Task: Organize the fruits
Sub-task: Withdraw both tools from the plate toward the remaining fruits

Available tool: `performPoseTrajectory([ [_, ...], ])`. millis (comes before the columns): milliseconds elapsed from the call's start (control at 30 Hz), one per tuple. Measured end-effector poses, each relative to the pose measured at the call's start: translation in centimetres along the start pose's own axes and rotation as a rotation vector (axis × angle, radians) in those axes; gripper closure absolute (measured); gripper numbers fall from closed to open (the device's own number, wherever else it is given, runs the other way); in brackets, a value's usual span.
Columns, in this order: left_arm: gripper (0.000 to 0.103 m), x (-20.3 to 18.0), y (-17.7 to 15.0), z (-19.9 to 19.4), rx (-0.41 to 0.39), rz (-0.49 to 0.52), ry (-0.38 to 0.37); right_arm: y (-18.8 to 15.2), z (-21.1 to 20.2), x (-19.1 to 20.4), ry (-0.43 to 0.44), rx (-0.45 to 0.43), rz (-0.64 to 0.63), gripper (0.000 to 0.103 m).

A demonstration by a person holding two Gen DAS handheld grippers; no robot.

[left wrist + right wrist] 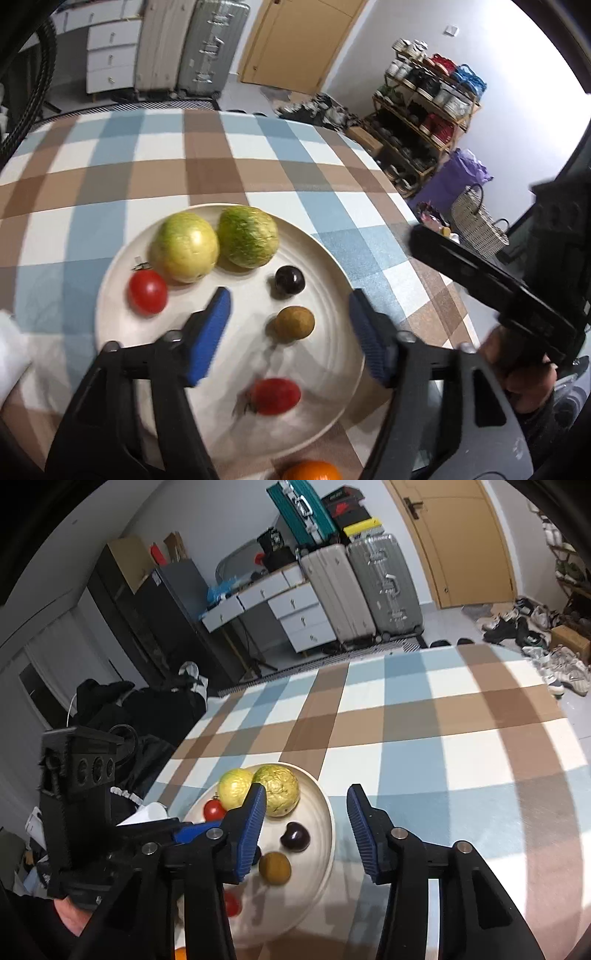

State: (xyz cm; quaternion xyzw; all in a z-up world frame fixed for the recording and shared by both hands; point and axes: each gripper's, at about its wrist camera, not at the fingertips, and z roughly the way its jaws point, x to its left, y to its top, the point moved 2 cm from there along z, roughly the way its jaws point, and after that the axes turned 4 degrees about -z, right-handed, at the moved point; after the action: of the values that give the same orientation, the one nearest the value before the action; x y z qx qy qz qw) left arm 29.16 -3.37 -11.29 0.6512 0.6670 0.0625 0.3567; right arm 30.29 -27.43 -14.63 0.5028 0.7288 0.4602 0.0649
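Note:
A cream plate [325, 258] sits on the checked tablecloth. On it lie two yellow-green round fruits [184, 247] [248, 236], a red tomato [147, 291] at the left, a dark plum [290, 280], a small brown fruit [294, 323] and a second red tomato [275, 396] near the front. An orange [312, 472] lies just off the plate's near rim. My left gripper [290, 332] is open and empty above the plate, around the brown fruit. My right gripper [306, 830] is open and empty above the plate's right side [325, 812], near the plum [295, 836].
The checked tablecloth [443, 738] stretches far and right of the plate. A white crumpled thing [11, 350] lies at the plate's left. Suitcases [369, 587], drawers and a shoe rack [424, 110] stand beyond the table. The right gripper's body [491, 284] shows at the right.

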Motion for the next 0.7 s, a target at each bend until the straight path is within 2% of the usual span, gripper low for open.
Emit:
performPoseTrajectory([
  [67,0.030,-0.2,-0.4,-1.4,-0.019,-0.003,0.019,-0.4,-1.9,0.7,-0.011,-0.026,-0.016,0.052],
  [133,0.028,-0.6,-0.8,-2.9,-0.039,0.004,0.037,-0.9,-3.7,1.6,-0.018,-0.060,-0.036,0.046],
  [200,0.021,-1.0,-1.3,-4.4,-0.062,0.014,0.058,-1.6,-5.9,2.6,-0.014,-0.108,-0.046,0.028],
  [333,0.021,-1.9,-2.8,-7.3,-0.101,0.042,0.127,-2.6,-9.6,4.7,0.006,-0.177,-0.070,0.020],
  [400,0.021,-2.1,-3.4,-8.5,-0.115,0.049,0.145,-3.2,-11.1,5.9,0.001,-0.200,-0.088,0.012],
  [533,0.018,-2.7,-5.0,-10.9,-0.152,0.072,0.188,-4.6,-13.6,8.5,0.002,-0.230,-0.135,0.009],
  [633,0.015,-3.0,-6.3,-12.4,-0.174,0.084,0.204,-5.7,-15.2,10.4,-0.002,-0.255,-0.172,0.003],
  [700,0.010,-3.1,-7.0,-13.2,-0.185,0.088,0.214,-6.2,-16.1,11.3,-0.001,-0.276,-0.186,0.001],
])
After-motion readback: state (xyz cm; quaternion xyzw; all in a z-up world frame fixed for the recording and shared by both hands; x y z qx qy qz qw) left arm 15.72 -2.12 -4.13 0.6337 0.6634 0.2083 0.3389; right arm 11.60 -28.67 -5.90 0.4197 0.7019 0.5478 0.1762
